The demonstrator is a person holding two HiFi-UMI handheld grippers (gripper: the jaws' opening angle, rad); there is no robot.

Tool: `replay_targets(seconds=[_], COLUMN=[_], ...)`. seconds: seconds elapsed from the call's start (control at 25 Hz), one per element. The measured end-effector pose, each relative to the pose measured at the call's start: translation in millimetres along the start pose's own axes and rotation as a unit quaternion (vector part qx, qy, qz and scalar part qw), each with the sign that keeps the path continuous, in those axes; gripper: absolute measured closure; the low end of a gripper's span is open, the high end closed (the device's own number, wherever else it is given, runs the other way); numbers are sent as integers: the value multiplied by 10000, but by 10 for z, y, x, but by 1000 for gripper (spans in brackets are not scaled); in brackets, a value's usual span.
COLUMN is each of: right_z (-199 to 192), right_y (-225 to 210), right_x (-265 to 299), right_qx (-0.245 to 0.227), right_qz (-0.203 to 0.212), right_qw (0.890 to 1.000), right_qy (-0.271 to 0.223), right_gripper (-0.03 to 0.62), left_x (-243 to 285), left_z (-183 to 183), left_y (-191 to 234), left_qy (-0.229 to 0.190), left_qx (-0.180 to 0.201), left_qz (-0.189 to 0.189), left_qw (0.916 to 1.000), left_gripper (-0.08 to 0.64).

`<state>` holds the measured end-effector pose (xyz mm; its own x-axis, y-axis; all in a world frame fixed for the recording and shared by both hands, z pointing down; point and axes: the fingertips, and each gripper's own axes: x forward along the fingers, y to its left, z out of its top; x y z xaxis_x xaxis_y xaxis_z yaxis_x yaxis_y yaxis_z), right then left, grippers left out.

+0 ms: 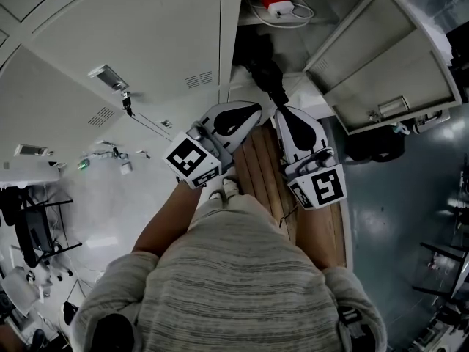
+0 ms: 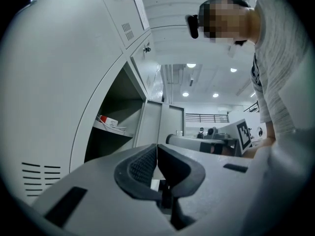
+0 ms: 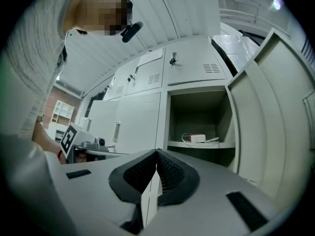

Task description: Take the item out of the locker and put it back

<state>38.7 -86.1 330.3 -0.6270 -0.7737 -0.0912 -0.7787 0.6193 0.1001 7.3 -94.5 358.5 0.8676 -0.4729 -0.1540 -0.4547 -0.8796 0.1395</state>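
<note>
A small red-and-white item with a coiled white cable (image 1: 277, 4) lies on the shelf of the open locker (image 1: 293, 42). It also shows in the right gripper view as the item (image 3: 198, 138) and in the left gripper view as the item (image 2: 109, 122). Both grippers hang side by side below the shelf, well short of it. My left gripper (image 1: 256, 110) is shut with nothing in it, pads together (image 2: 142, 163). My right gripper (image 1: 279, 112) is shut as well, nothing between its pads (image 3: 170, 171).
The locker's door (image 1: 388, 57) swings open to the right, also seen as the door (image 3: 275, 127). Closed locker doors (image 1: 132, 42) fill the left. A wooden plank platform (image 1: 322, 226) runs under my feet, dark floor (image 1: 396, 218) to its right.
</note>
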Motion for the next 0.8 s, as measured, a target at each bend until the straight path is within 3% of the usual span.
replay_targets(seconds=[0.36,0.8], right_z=[-101,-105], right_y=[361,744], right_x=[-239,-367], right_qx=[-82,31], right_qz=[-20,328], right_qw=[9996,9991], right_qy=[258,265], right_gripper=[568,568], left_x=[-271,-643], left_z=[-75,-88], left_y=[-299,-523], left_qy=[41,15], left_qx=[-7,71], left_qz=[-165,-93], left_qw=[9999,9999], left_gripper=[551,551])
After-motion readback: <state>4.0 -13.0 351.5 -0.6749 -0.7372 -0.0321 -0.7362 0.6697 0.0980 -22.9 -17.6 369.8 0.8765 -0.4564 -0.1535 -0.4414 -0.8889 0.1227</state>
